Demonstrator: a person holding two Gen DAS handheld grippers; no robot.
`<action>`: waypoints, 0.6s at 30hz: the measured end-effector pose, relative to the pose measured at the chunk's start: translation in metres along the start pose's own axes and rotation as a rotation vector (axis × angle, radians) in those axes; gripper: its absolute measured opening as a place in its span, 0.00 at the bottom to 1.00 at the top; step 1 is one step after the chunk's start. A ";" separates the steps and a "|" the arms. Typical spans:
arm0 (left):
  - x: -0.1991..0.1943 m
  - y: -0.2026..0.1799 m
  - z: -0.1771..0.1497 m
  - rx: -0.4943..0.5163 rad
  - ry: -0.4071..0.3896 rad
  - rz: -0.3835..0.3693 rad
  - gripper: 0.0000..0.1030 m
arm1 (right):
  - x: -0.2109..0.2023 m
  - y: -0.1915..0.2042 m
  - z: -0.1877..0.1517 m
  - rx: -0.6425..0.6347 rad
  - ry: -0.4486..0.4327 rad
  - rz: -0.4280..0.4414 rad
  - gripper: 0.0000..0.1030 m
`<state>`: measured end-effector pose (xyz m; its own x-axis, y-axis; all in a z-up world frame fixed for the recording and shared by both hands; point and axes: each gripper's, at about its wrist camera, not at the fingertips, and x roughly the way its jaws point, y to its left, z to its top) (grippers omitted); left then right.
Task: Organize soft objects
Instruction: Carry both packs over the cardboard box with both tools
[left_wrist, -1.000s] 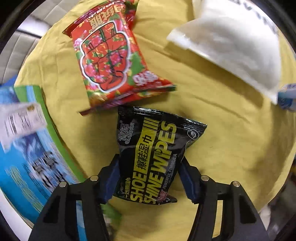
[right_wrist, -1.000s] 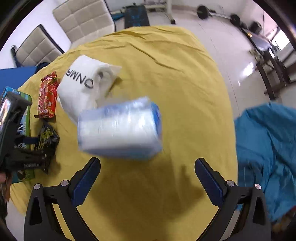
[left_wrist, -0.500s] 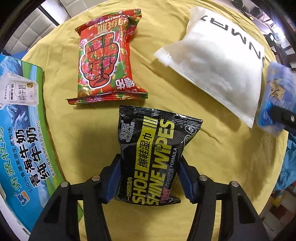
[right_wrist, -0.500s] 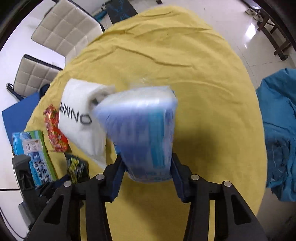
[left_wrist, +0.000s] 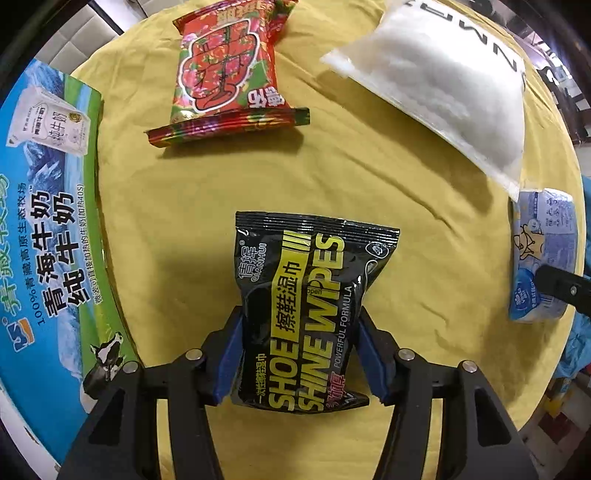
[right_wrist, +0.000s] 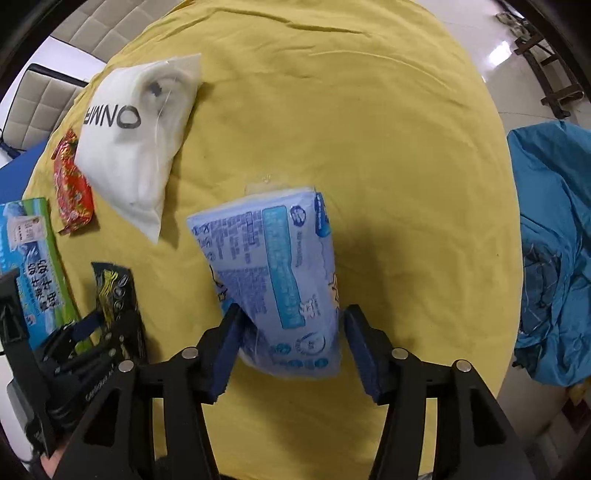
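Yellow cloth (left_wrist: 369, 177) covers the round table under my left gripper (left_wrist: 299, 354), whose blue pads are pressed against both sides of the black shoe wipes pack (left_wrist: 306, 306); the pack sits between the fingers with its lower half in the pinch and its top edge pointing away from me. In this left wrist view I count one red snack packet (left_wrist: 229, 66) lying beyond the wipes, one white pouch (left_wrist: 443, 81) at the upper right, one blue tissue pack (left_wrist: 543, 254) at the right edge with a black finger of the other tool across it, and one milk carton box (left_wrist: 48, 206) along the left. From the right wrist view, the same cloth (right_wrist: 369, 129) spreads out, with a blue heap of fabric (right_wrist: 554, 251) off the table to the right. My right gripper (right_wrist: 291, 343) holds the tissue pack (right_wrist: 273, 273): the left pad touches it, the right pad sits just beside its edge, so I cannot tell whether the squeeze is firm. I also see the white pouch (right_wrist: 136, 140), red packet (right_wrist: 70, 184), box (right_wrist: 33, 251) and wipes (right_wrist: 114, 288) once each, the left tool (right_wrist: 74, 347) on the wipes.
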<state>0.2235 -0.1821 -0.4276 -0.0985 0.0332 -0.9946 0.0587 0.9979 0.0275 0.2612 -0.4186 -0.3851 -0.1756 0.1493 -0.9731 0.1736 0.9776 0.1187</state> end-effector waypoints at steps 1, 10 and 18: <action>0.004 -0.001 0.003 0.002 0.002 0.001 0.56 | 0.002 -0.002 0.001 0.004 -0.005 -0.005 0.57; 0.014 -0.006 0.015 0.006 0.013 -0.006 0.52 | 0.014 0.015 -0.002 0.016 -0.067 -0.050 0.51; -0.013 -0.005 0.012 0.010 -0.020 0.025 0.48 | 0.006 0.044 -0.017 -0.051 -0.102 -0.096 0.30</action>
<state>0.2365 -0.1885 -0.4162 -0.0773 0.0565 -0.9954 0.0710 0.9962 0.0511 0.2509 -0.3722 -0.3819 -0.0895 0.0419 -0.9951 0.1111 0.9933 0.0318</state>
